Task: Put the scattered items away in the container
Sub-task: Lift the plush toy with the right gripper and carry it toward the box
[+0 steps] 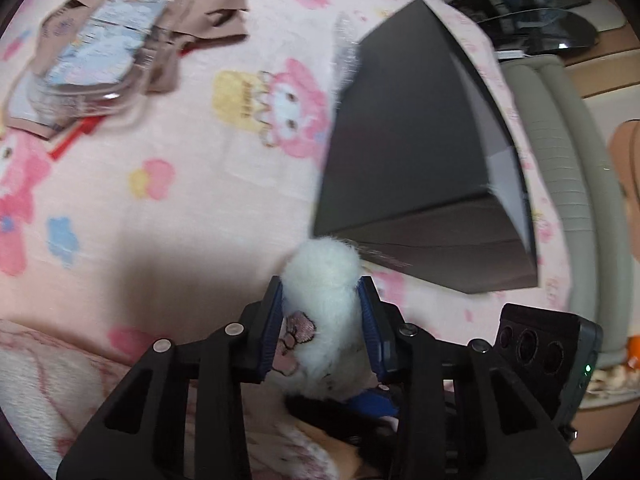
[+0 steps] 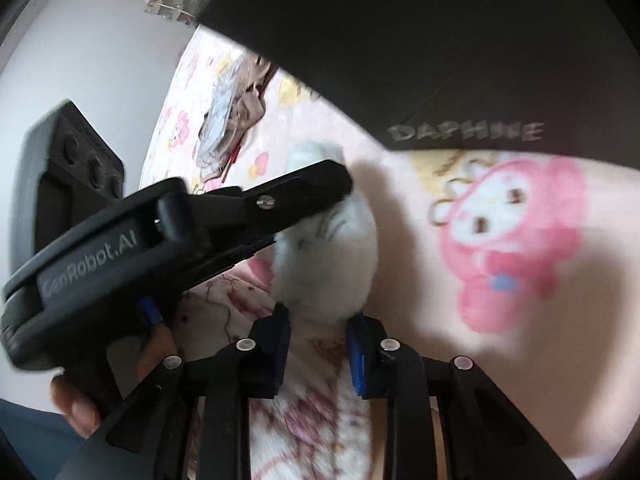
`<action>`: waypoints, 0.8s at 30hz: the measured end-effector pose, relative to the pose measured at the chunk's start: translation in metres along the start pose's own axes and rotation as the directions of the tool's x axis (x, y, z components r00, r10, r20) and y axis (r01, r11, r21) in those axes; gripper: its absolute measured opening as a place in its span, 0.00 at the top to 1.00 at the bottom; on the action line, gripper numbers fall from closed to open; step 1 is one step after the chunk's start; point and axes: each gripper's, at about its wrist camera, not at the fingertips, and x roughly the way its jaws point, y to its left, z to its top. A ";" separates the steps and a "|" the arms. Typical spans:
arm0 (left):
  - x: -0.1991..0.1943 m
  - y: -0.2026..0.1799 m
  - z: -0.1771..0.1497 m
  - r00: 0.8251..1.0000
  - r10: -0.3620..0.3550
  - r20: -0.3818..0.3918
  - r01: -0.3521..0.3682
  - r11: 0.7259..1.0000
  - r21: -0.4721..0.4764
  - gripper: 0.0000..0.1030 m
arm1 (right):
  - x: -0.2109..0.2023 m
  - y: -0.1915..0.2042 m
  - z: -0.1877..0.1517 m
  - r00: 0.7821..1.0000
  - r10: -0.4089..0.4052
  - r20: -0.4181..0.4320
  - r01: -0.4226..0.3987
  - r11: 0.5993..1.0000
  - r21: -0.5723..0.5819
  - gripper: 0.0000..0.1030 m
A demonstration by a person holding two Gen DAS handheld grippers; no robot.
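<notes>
- The white plush toy [image 1: 324, 300] is held off the bed, just short of the dark box [image 1: 424, 152] that serves as the container.
- It is pinched between the blue pads of the left hand-held gripper [image 1: 322, 316], jaws closed onto the fur.
- The right hand-held gripper [image 2: 318, 340] is seen just below the plush; its pads stand beside the fur, and a firm press cannot be told through the blur.
- The plush should be carried over the box's near rim before any release, so nothing is caught on the edge.
- Further off, a clear plastic package [image 1: 100, 52] on brown cloth [image 1: 216, 20] is left lying on the pink cartoon blanket [image 1: 168, 184].
</notes>
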 end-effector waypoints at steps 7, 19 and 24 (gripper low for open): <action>0.005 -0.007 -0.012 0.998 0.045 -0.042 -0.043 0.998 0.056 0.66 | -0.053 -0.022 -0.001 0.981 -0.178 0.080 0.178 0.984 0.004 0.82; 0.023 -0.016 0.003 0.997 0.075 -0.011 -0.073 0.993 0.095 0.70 | -0.056 -0.042 0.006 0.992 -0.129 0.011 0.129 0.992 -0.008 0.57; 0.023 -0.016 -0.004 0.995 0.087 -0.055 -0.079 0.989 0.125 0.75 | -0.044 -0.051 0.012 0.981 -0.194 0.016 0.194 0.981 0.019 0.82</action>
